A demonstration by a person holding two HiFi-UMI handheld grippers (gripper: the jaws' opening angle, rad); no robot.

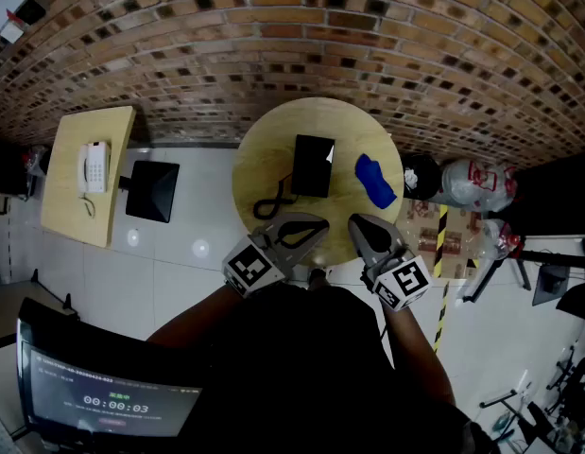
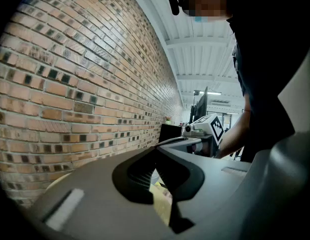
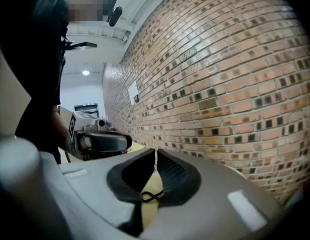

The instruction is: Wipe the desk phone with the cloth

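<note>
Desk phone [image 1: 312, 165], a black rectangular set, lies near the middle of the round pale wooden tabletop [image 1: 264, 149], which stands against a red brick wall [image 1: 273, 45]. Its black coiled cord [image 1: 273, 201] loops across the wood on the phone's left, towards the near edge. A crumpled blue cloth [image 1: 374, 180] lies on the same tabletop just to the right of the phone, apart from it.

Both grippers hover over the near edge of the tabletop, clear of the phone and of the cloth. The left gripper [image 1: 322, 223] has its jaws together at the tips with nothing between them; in the left gripper view [image 2: 156, 151] only a slit of pale wood shows below the meeting pads. The right gripper [image 1: 354, 221] also has its jaws closed on nothing; in the right gripper view [image 3: 156, 153] the tips touch, and a loop of the cord shows on the wood beyond them. The two point roughly level, angled in towards each other.

Off to the left, on the white tiled floor [image 1: 179, 253], stands a square wooden table [image 1: 70, 197] carrying a white telephone [image 1: 94, 166].
</note>
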